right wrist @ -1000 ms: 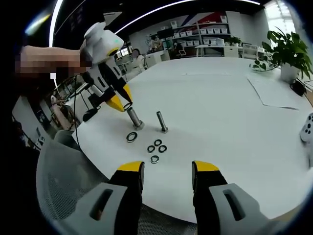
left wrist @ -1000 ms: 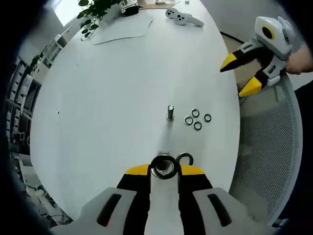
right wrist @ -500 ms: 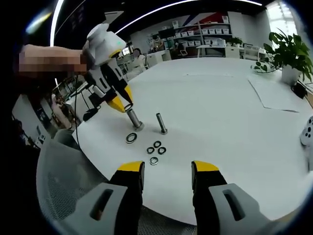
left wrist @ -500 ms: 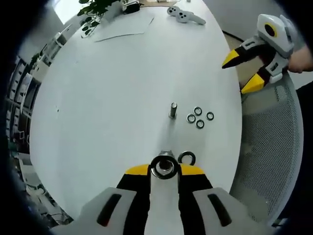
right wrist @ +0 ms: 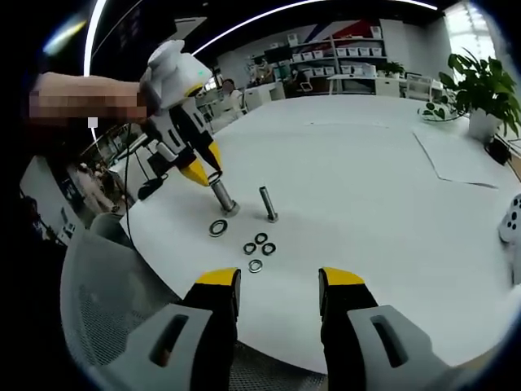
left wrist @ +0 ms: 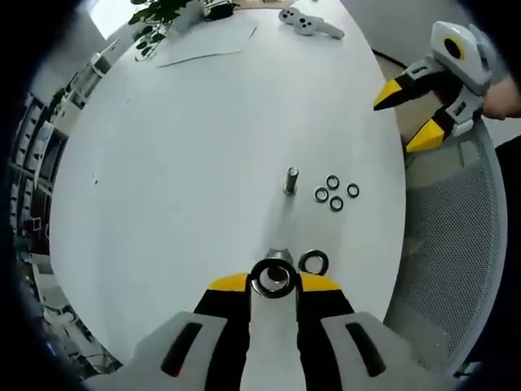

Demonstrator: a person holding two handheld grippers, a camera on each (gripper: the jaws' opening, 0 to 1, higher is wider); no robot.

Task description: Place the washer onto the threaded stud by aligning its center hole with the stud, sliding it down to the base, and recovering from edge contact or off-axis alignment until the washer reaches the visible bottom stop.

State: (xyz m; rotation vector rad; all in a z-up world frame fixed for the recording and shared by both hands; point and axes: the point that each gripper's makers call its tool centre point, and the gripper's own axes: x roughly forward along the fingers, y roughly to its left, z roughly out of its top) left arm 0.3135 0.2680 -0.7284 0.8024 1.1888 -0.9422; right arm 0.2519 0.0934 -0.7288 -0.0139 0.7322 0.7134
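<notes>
Yellow-tipped and drawn together, the left gripper is pinching a steel washer between its tips, the ring lying flat with its hole facing up. In the left gripper view the top of a stud is peeking out just beyond the ring. In the right gripper view the same left gripper is holding the washer right at the crown of the nearer threaded stud. It is being held level, by my reading, so the hole can drop straight over the threads; whether the ring is already around the tip or just touching it I cannot tell.

Just right of that stud's base, a loose washer is lying flat on the white table. Farther out, a second stud is standing upright, with four small washers clustered close on its right, likely a supply kept within reach.

At the far right of the left gripper view, the right gripper is hanging off the table's edge above a mesh chair, jaws apart and holding nothing, apparently waiting clear of the work. The washer is not yet at the bottom stop.
</notes>
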